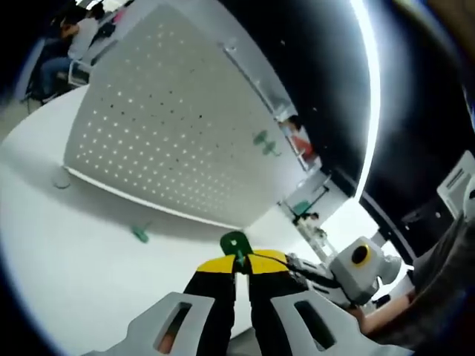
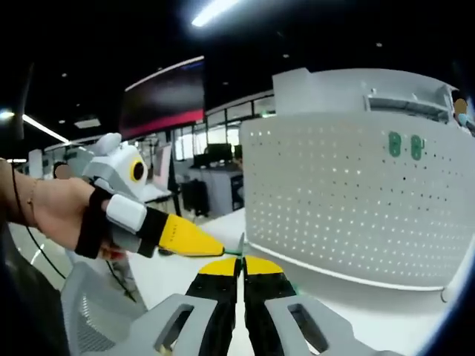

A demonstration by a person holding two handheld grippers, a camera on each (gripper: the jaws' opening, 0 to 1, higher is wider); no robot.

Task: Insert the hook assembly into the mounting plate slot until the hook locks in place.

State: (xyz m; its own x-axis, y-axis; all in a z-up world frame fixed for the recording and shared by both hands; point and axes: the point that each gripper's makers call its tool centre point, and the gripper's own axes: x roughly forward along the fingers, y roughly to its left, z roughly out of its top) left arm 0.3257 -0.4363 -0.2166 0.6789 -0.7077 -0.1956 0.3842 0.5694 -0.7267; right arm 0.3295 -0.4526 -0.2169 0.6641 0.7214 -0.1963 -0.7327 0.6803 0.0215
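White perforated sheet metal makes up the mounting plate [image 1: 174, 119], which stands upright on the white desk [image 1: 67, 274] ahead of you. Two green hooks [image 1: 265, 142] already sit side by side high on its face; in the right gripper view they appear near the upper right of the plate [image 2: 349, 200] as a pair [image 2: 404, 145].

Your left tongs [image 1: 239, 265] have their yellow-tipped jaws pressed together on a green hook assembly [image 1: 235, 243], whose rounded head stands up just above the tips, short of the plate's lower edge. Another green hook [image 1: 140, 234] lies loose on the desk near the plate's bottom edge, and a further small green piece [image 1: 61, 182] rests by the plate's left corner.

Your right tongs [image 2: 243, 265] show their jaws drawn narrow, nearly touching, and you cannot tell whether anything is gripped between them. In that view your left gripper [image 2: 194, 240] comes in from the left, held in your hand [image 2: 63, 211], its yellow tip meeting the right tongs' tips just in front of the plate. In the left gripper view, your right gripper [image 1: 326, 273] lies low on the right, beside the left tongs.
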